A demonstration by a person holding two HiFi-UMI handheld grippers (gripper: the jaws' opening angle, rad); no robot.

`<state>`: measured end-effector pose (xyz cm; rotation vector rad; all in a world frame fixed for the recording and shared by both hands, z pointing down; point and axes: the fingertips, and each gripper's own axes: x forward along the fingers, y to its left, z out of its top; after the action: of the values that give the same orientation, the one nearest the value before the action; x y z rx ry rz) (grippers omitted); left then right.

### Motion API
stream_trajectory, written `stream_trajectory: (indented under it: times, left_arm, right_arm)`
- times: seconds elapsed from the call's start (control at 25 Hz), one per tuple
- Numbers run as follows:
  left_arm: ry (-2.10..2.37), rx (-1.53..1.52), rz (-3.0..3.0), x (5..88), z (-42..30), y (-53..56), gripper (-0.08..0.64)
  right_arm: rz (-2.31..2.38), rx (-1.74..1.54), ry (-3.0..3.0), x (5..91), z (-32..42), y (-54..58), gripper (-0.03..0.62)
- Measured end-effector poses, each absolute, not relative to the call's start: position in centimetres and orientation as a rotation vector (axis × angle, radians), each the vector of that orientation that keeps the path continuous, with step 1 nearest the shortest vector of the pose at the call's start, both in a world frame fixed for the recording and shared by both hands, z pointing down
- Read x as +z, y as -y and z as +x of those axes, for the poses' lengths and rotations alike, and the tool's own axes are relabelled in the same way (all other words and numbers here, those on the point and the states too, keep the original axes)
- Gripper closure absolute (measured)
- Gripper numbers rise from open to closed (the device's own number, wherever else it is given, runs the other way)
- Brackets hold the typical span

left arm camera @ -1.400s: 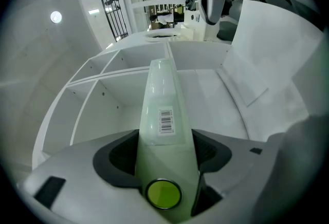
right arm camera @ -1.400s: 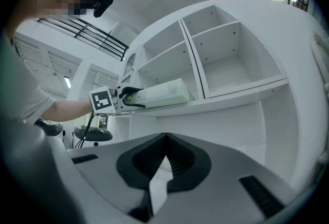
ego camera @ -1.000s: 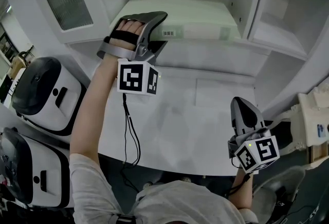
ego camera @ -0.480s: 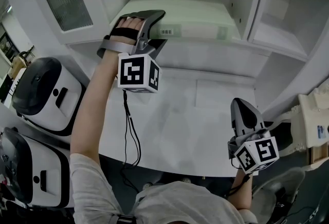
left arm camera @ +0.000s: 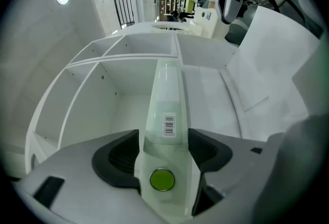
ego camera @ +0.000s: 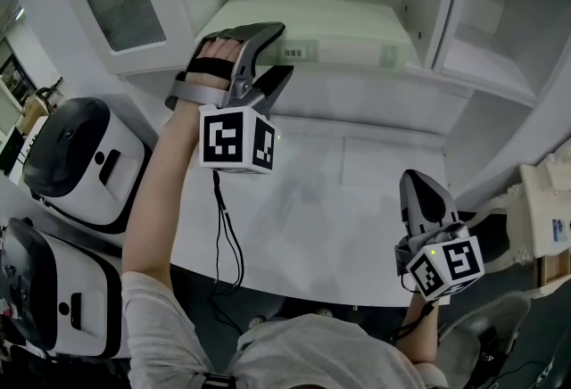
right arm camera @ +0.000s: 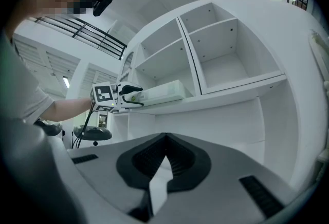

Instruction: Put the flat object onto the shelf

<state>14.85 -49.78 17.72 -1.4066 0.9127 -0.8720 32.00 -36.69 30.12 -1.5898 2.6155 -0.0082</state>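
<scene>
The flat object is a pale green slab with a barcode label on its side. It lies on the white shelf, in the compartment left of the divider. My left gripper is shut on the slab's near left end. In the left gripper view the slab runs out between the pads into the shelf bay. My right gripper hangs low over the white table, shut and holding nothing. From the right gripper view I see the slab resting flat on the shelf, with the left gripper at its end.
A vertical divider separates the slab's bay from another bay on the right. Two black-and-white machines stand left of the table. A cream-coloured fixture sits at the right edge. A cable hangs from the left gripper.
The left gripper has drifted slightly left and down along the shelf edge, still clamped on the slab. The right gripper has not moved.
</scene>
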Motion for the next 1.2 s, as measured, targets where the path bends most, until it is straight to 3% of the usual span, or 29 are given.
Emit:
stream_trajectory:
  times: [0.16, 0.68, 1.04, 1.12, 1.2]
  left_arm:
    - [-0.931, -0.872, -1.423, 17.8, 14.5, 49.8, 0.279]
    - [-0.980, -0.928, -1.415, 17.9, 13.9, 52.3, 0.279]
    - [-1.055, -0.694, -1.651, 17.0, 13.8, 49.2, 0.281]
    - [-1.082, -0.610, -1.738, 16.8, 13.6, 47.9, 0.304]
    - [-1.123, -0.536, -1.805, 16.7, 13.1, 46.7, 0.371]
  right_arm:
    - [-1.579, -0.004, -2.621, 30.1, 31.6, 36.7, 0.583]
    - [-1.610, -0.013, -2.612, 30.3, 32.2, 36.8, 0.583]
    - [-1.591, -0.010, -2.626, 30.2, 30.9, 36.7, 0.583]
    - [-1.579, -0.008, -2.636, 30.1, 30.3, 36.6, 0.583]
    - [-1.564, -0.006, -2.647, 30.1, 29.4, 36.4, 0.583]
